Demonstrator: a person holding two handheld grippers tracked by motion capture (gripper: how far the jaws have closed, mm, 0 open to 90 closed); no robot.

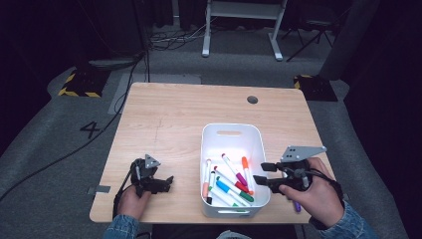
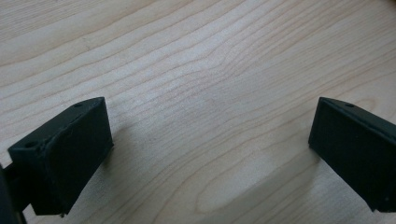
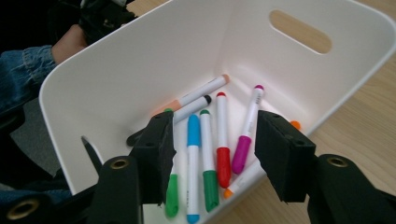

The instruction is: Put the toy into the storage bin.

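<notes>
A white bin (image 1: 231, 130) stands on the wooden table, right of centre, with several coloured markers (image 1: 230, 181) lying in it. My right gripper (image 1: 262, 173) is held at the bin's right rim, pointing left over the markers. In the right gripper view its jaws (image 3: 212, 144) stand apart above the bin (image 3: 140, 70), with nothing between the pads; a blue marker (image 3: 193, 154), a red marker (image 3: 222, 140) and a magenta marker (image 3: 247, 130) lie below. My left gripper (image 1: 169, 181) rests low at the table's front left, open over bare wood (image 2: 210, 70).
A purple marker (image 1: 297, 205) lies on the table under the right hand. A round cable hole (image 1: 252, 99) sits near the far edge. Bare wood stretches left of the bin. Cables and a desk frame (image 1: 241, 10) stand on the floor beyond.
</notes>
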